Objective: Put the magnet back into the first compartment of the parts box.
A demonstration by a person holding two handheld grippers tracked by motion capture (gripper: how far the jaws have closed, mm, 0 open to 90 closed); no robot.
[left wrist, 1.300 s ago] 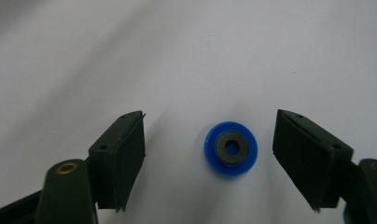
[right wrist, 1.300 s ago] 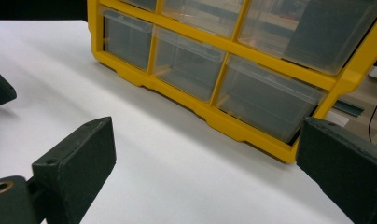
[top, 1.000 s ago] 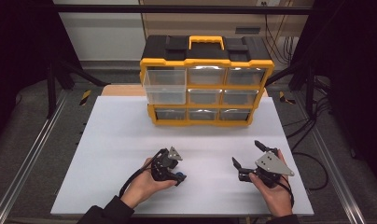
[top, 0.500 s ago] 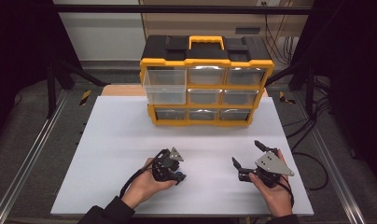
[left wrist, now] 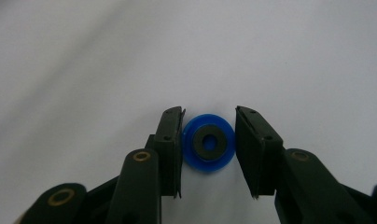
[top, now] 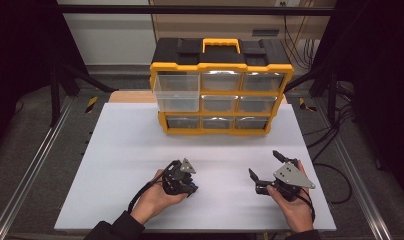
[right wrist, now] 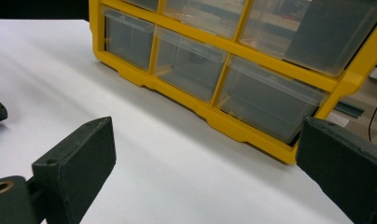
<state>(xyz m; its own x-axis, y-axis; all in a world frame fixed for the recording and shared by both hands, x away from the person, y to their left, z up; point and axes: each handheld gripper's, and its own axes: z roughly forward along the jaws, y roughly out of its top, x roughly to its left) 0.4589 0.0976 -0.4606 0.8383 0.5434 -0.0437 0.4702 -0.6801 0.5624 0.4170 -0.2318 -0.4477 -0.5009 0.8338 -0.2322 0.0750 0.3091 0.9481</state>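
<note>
- So we've got the left gripper [top: 188, 186] down low on the white table [top: 120, 150], near the front edge and a bit left of the middle, with a hand [top: 157, 197] wrapped round it.
- Looking along that left gripper [left wrist: 209, 144], we see a small blue disc [left wrist: 209, 148] with a dark ring in its middle sitting right between the two black jaws.
- The left jaw looks like it's touching the disc's edge. The right jaw is just beside the other edge, and we can't tell if it's actually in contact. So it's nearly closed round the disc, not clearly clamped.
- The disc seems to be lying flat on the table.
- Our right gripper [top: 268, 165] is over on the right side of the table, well apart from the left one, held in the other hand [top: 292, 207]. Its jaws are spread wide with nothing between them.
- From the right gripper [right wrist: 205, 154] we look past its jaws at the yellow drawer box [right wrist: 233, 126] with its clear drawers.
- That drawer box [top: 221, 85] stands at the far side of the table, black top and yellow handle, and its top-left drawer [top: 176, 92] is pulled out towards us.
</note>
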